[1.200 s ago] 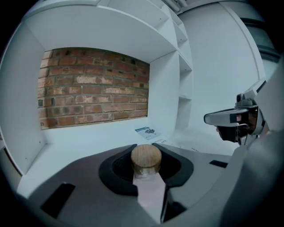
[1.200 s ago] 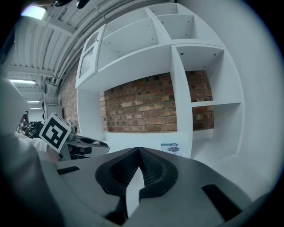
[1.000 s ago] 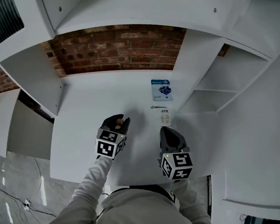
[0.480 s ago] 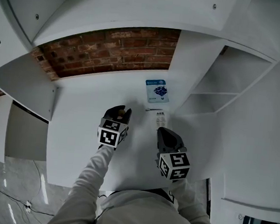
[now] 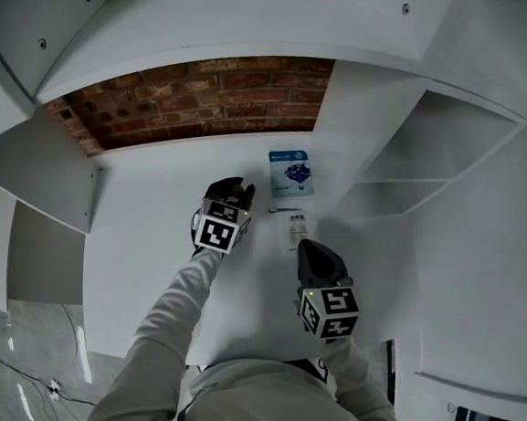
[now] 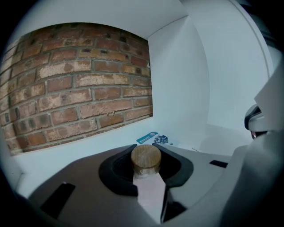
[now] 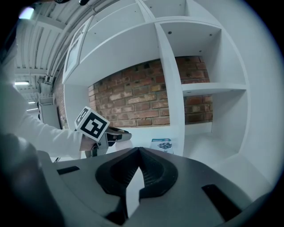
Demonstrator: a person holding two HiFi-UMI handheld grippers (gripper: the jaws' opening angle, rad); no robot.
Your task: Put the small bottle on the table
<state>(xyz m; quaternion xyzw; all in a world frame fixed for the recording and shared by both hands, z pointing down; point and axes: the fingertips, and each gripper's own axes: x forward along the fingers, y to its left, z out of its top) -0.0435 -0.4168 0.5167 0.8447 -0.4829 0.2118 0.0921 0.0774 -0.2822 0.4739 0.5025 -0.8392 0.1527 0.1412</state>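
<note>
The left tool [image 5: 232,194] is clamped on the small bottle [image 6: 146,160], its two jaws pressing in on either side just under the round wooden stopper. In the left gripper view only that stopper and a sliver of pale neck show. The body is hidden under the tool, so whether the base touches the counter [image 5: 146,241] cannot be told. From the head view the bottle is almost wholly covered by the tool and its marker cube, which sit over the far middle of the counter, near the brick wall [image 5: 200,99].

The right tool [image 5: 315,253] is nearer and to the right. Its jaws meet at the tips with nothing between them, as the right gripper view [image 7: 140,150] shows.

Between and beyond the two tools lie a blue-and-white packet [image 5: 291,173], a thin dark item [image 5: 285,211] too small to identify, and a small pale box [image 5: 298,229] just beyond the right tool's tips. The print on the packet is too blurred to read. White shelving [image 5: 414,163] stands at the right, its upper parts cut off by the frame.
</note>
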